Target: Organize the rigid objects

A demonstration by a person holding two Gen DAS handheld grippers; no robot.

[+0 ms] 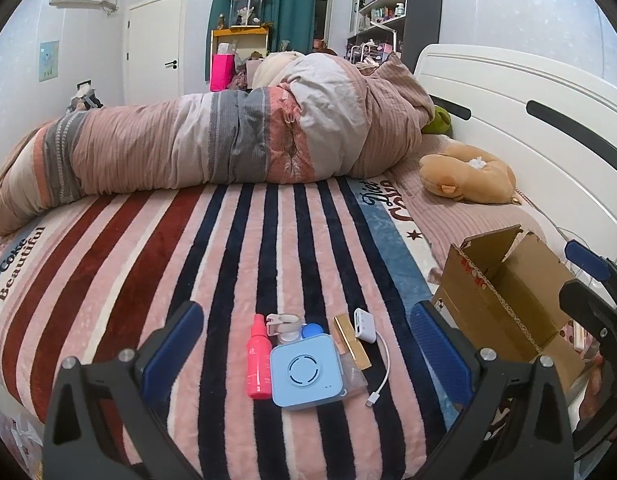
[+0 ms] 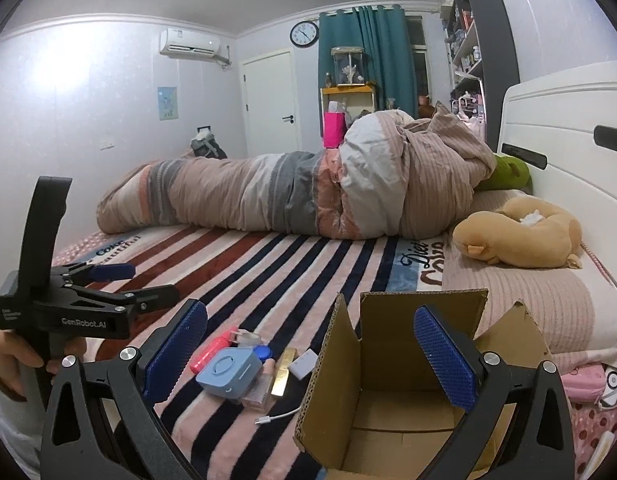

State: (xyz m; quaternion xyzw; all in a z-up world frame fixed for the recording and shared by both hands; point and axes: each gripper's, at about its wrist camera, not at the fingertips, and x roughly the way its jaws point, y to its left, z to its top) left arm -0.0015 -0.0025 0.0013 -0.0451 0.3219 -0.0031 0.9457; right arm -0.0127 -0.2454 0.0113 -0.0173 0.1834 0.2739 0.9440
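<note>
A cluster of small objects lies on the striped blanket: a light blue square device (image 1: 306, 372) (image 2: 227, 372), a pink spray bottle (image 1: 258, 360) (image 2: 208, 354), a gold bar-shaped box (image 1: 351, 340) (image 2: 283, 372), a white adapter with cable (image 1: 365, 326) (image 2: 302, 364), a blue round case (image 1: 311, 331) (image 2: 262, 352) and a clear bottle (image 1: 282, 326). My left gripper (image 1: 306, 344) is open, just before the cluster. My right gripper (image 2: 310, 344) is open and empty above the open, empty cardboard box (image 2: 388, 396) (image 1: 504, 296).
A rolled striped duvet (image 1: 212, 140) lies across the far side of the bed. A brown plush toy (image 1: 468, 174) (image 2: 520, 236) rests by the white headboard (image 1: 528, 100). Pink items (image 2: 584, 384) lie right of the box.
</note>
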